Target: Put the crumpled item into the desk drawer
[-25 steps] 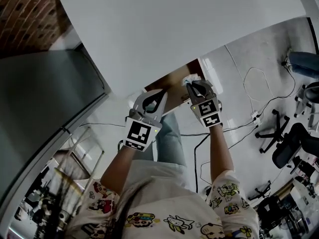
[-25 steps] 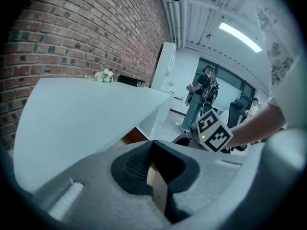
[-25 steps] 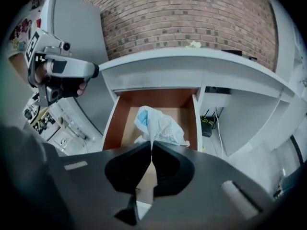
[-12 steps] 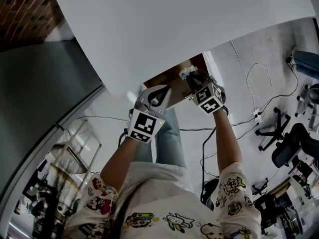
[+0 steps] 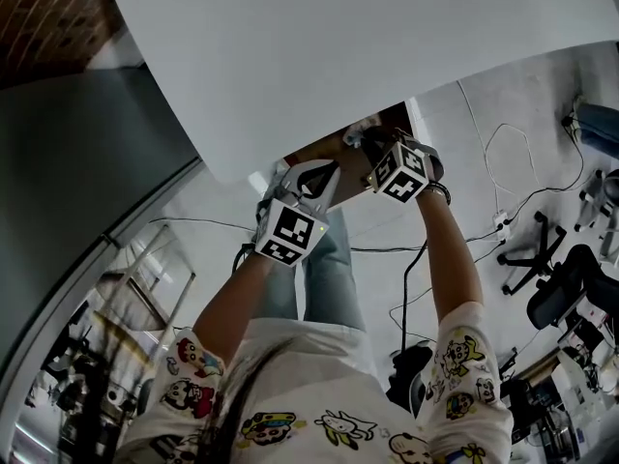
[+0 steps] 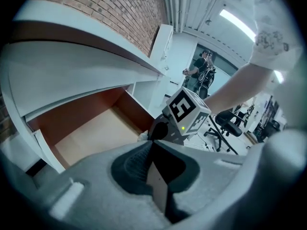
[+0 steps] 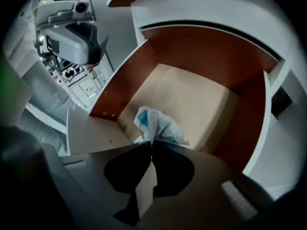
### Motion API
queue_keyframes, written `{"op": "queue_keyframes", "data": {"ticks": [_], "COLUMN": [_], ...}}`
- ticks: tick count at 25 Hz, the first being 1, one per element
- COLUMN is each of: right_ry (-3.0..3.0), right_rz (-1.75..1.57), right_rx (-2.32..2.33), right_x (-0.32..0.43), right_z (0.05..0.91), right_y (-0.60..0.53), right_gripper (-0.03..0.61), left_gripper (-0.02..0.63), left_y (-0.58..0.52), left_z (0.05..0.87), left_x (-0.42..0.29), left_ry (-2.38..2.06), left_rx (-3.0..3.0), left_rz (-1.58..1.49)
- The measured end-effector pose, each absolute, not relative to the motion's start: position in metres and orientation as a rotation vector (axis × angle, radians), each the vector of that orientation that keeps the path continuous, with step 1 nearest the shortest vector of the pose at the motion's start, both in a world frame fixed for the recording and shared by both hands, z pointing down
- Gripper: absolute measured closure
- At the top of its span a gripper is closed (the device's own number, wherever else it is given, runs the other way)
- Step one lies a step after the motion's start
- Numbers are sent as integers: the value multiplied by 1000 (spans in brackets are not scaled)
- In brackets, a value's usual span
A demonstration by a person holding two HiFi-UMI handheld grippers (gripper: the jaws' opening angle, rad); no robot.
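The crumpled item (image 7: 158, 126) is a white wad with blue print. My right gripper (image 7: 152, 145) is shut on its near edge and holds it over the open desk drawer (image 7: 196, 99), which has a beige floor and brown walls. In the head view the right gripper (image 5: 365, 146) reaches into the drawer (image 5: 324, 150) under the white desk top, with the crumpled item (image 5: 356, 134) at its tip. My left gripper (image 5: 305, 184) hangs just left of the drawer front. In the left gripper view the left gripper (image 6: 152, 145) is shut with nothing in it.
The white desk top (image 5: 368, 37) overhangs the drawer. Office chairs (image 5: 566, 288) and cables (image 5: 503, 222) sit on the floor at right, a metal rack (image 5: 145, 288) at left. A person (image 6: 204, 73) stands far off.
The right gripper has carried the crumpled item up and further over the open drawer, tilting as it went. The left gripper has shifted slightly toward the drawer front.
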State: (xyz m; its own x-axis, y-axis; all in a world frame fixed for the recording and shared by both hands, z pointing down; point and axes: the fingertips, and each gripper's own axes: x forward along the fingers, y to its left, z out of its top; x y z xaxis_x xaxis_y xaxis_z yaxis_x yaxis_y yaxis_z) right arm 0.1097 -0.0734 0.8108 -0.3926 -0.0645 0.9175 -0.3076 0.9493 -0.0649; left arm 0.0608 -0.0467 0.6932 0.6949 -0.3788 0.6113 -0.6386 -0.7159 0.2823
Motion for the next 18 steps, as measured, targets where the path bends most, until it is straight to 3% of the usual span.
{"op": "queue_keyframes", "data": {"ticks": [18], "right_ry": [-1746], "right_rz": [118], "right_rx": [-50], "right_x": [106], "right_z": [861], "right_y": [-58], "right_gripper": [561], "left_gripper": [615], "left_y": [-34], "left_z": [735], "left_x": [68], "left_ry": [-689], "left_rx": [2411], "left_rz": [851]}}
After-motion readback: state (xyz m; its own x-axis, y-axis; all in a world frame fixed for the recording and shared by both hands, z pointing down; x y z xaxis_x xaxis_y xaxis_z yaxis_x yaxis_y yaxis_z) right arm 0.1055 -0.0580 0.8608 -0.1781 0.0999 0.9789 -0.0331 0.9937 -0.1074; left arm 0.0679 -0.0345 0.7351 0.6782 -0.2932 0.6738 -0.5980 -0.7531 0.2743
